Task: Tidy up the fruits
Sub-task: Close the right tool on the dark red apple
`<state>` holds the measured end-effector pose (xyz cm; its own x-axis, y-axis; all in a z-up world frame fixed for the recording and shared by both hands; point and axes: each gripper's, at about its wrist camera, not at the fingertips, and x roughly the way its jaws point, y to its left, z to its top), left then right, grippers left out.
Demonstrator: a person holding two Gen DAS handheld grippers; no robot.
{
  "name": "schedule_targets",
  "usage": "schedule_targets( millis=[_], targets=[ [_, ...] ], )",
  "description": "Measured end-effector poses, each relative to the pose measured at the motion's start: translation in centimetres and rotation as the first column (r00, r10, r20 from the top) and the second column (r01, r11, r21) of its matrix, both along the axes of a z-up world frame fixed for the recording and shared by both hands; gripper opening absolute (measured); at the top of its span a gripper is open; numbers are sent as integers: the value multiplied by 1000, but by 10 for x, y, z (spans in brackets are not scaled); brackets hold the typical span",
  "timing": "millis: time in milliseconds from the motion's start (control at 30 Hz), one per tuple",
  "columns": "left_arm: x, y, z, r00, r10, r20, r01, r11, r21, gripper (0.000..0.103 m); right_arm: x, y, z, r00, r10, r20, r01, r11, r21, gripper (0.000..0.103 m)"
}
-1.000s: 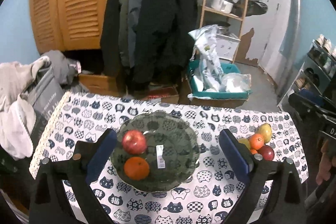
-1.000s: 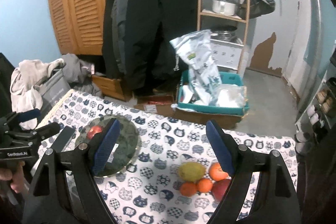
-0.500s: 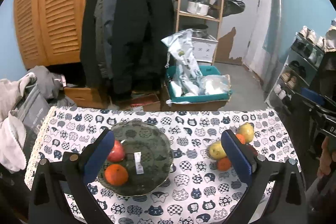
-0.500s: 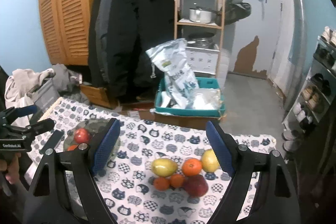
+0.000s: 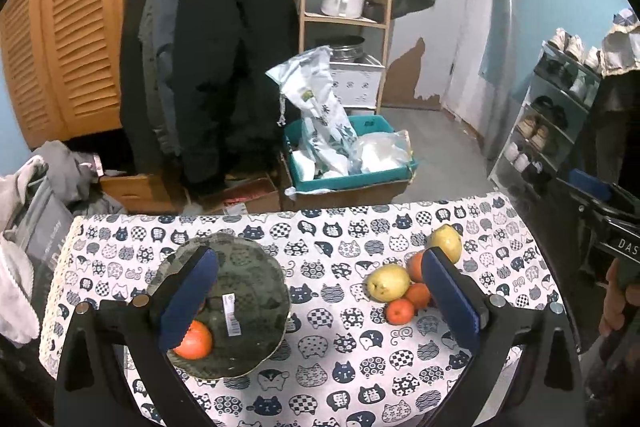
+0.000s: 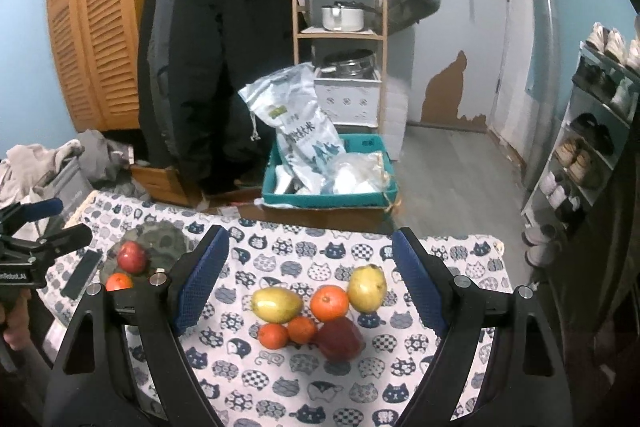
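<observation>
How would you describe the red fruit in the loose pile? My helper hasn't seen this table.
On the cat-print tablecloth, find the loose fruit cluster beside the dark green plate. The dark red apple sits at its near edge; its neighbours are yellow or orange.

Each tool (image 6: 310, 283) has black angular arms, blue textured pads (image 6: 200, 287) (silver screws at the joints).
</observation>
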<state>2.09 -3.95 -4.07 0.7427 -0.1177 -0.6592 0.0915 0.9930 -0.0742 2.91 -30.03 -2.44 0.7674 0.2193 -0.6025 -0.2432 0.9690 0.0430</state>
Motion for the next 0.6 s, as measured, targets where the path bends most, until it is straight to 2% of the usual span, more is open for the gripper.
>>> schedule_targets(
  millis=[333, 600],
  targets=[
    [12, -28, -12, 999, -30, -28, 31, 999, 37, 102, 5, -19, -16, 999, -19, -37, 19, 1000, 2, 84],
    [35, -50, -50, 991, -59, -122, 65, 997, 44, 102, 20, -34, -50, 990, -44, -137, 44, 999, -5, 84]
  ],
)
